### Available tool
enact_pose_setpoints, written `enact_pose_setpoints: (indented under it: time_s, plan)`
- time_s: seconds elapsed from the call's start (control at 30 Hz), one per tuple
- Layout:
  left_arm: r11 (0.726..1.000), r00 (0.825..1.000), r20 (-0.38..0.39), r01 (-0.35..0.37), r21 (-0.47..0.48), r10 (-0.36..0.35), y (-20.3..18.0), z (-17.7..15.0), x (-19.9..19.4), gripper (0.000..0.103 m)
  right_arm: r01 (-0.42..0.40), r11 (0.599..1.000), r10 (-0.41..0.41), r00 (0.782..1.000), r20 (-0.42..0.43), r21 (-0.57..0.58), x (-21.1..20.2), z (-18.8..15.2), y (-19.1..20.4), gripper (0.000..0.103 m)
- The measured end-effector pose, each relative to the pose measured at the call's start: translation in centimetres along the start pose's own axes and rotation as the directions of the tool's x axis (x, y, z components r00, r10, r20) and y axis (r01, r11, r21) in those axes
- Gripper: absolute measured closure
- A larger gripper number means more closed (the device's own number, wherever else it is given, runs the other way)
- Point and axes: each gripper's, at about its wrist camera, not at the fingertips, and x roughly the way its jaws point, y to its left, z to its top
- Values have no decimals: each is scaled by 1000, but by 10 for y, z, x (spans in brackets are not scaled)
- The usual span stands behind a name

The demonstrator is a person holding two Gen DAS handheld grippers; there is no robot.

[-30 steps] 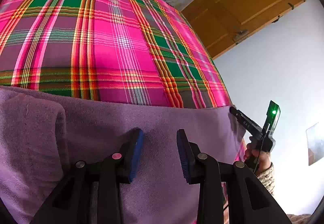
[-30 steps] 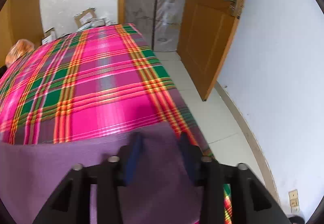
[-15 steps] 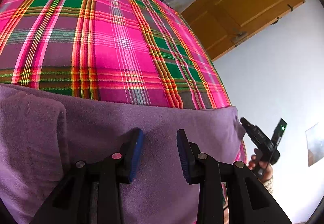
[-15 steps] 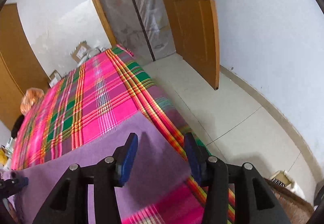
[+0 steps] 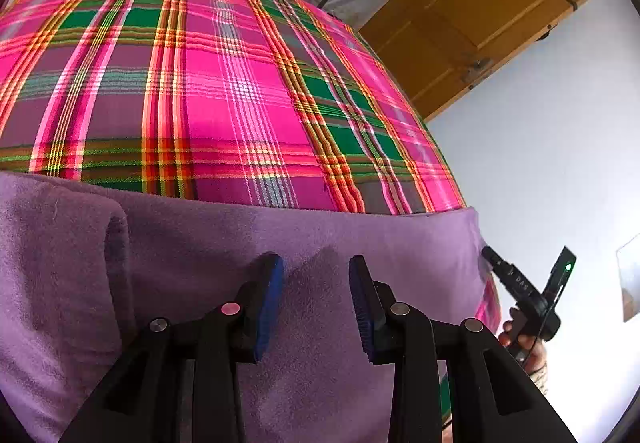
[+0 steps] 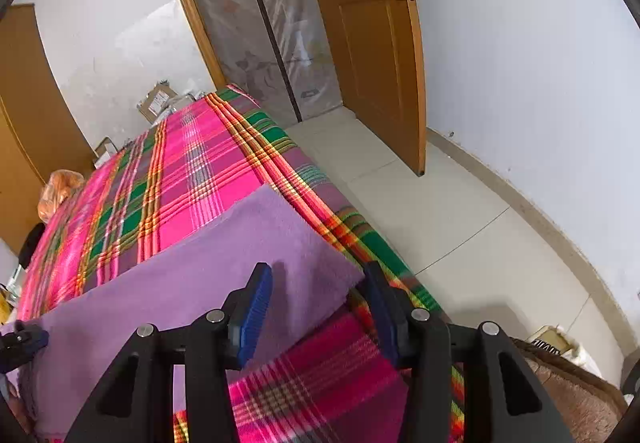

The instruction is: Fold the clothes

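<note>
cloth (image 5: 328, 243) flat on bed (image 5: 224, 91) (plaid cover) | left gripper (image 5: 316, 283) low over cloth, jaws apart | right gripper (image 6: 318, 295) above its corner, tilted down, jaws apart

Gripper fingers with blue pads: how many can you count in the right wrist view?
2: one blue pad over the purple cloth, the other over the plaid bedspread. No others visible.

Purple garment (image 5: 200, 243) cut off below.
</note>
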Motion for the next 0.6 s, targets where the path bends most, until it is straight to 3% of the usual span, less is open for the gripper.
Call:
enact_pose_setpoints:
  time_s: [0.1, 0.17, 0.23, 0.27, 0.43, 0.6]
  plan:
    - [1000, 1000, -3, -18, 12, 18, -3, 0, 1, 68, 42, 999, -42, 999, 7, -31, 3, 1, 7, 57]
    - [999, 999, -9, -35, 20, 35, -6, 1, 2, 68, 80, 995, -80, 997, 16, -65, 4, -1, 13, 70]
    - [999, 999, -14, -48, 25, 48, -8, 1, 3, 68, 63, 995, -62, 998, 17, -79, 4, -3, 18, 85]
    - [998, 999, -15, -52, 25, 52, -9, 1, 2, 68, 52, 995, -51, 999, 15, -81, 5, -4, 19, 87]
    - [998, 998, -18, -61, 22, 61, -10, 2, 2, 67, 48, 994, -46, 999, 21, -99, 1, -4, 24, 89]
    - [998, 998, -34, -53, 18, 53, -14, 3, 4, 67, 17, 991, -6, 996, 89, -129, -17, -4, 35, 90]
